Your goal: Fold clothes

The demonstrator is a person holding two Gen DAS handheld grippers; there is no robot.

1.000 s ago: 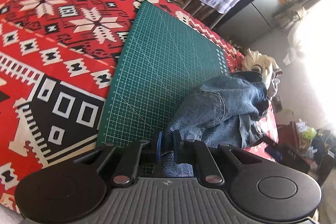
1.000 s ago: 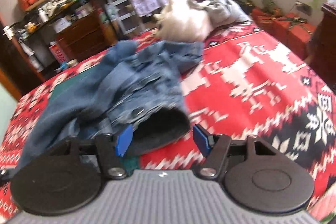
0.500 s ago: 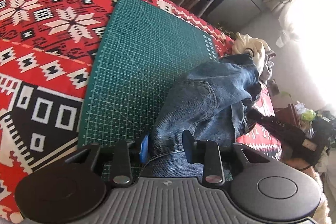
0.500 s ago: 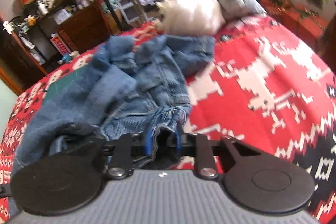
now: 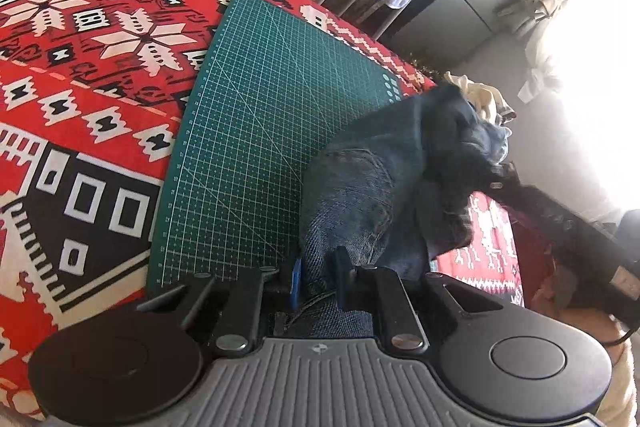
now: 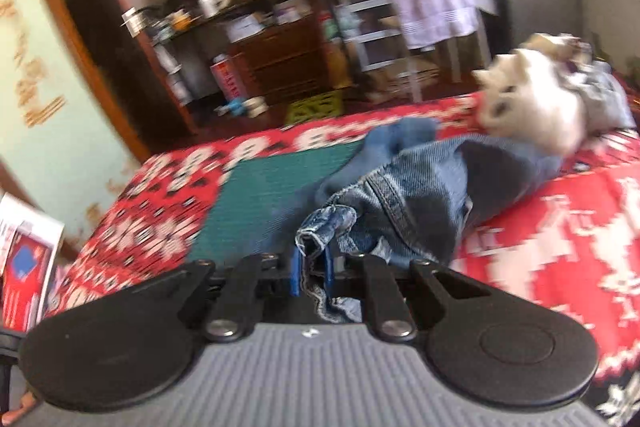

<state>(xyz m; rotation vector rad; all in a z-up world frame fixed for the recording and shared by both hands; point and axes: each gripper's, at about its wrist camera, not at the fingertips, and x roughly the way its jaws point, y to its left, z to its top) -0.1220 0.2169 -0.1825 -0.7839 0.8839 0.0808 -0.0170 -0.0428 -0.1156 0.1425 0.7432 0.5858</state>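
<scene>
Jeans (image 5: 384, 187) are bunched up over the right edge of the green cutting mat (image 5: 256, 131), which covers the middle of the red patterned blanket (image 5: 80, 75). Left tongs (image 5: 318, 277), bottom centre of their frame, have just closed in a bit and pinch the denim waistband. Right tongs (image 6: 312, 273) have just squeezed in too, clamped on a frayed hem, cloth lifted off the surface. White fluffy pile (image 6: 536, 107) sits upper right.

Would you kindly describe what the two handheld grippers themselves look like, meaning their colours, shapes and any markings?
The left gripper and right gripper look alike: a grey ribbed housing with a small central mark, flanked by two round black discs. Black linkage bars with silver rivets run forward to two slim fingers with blue pads. No cables or sleeves are clearly visible.
</scene>
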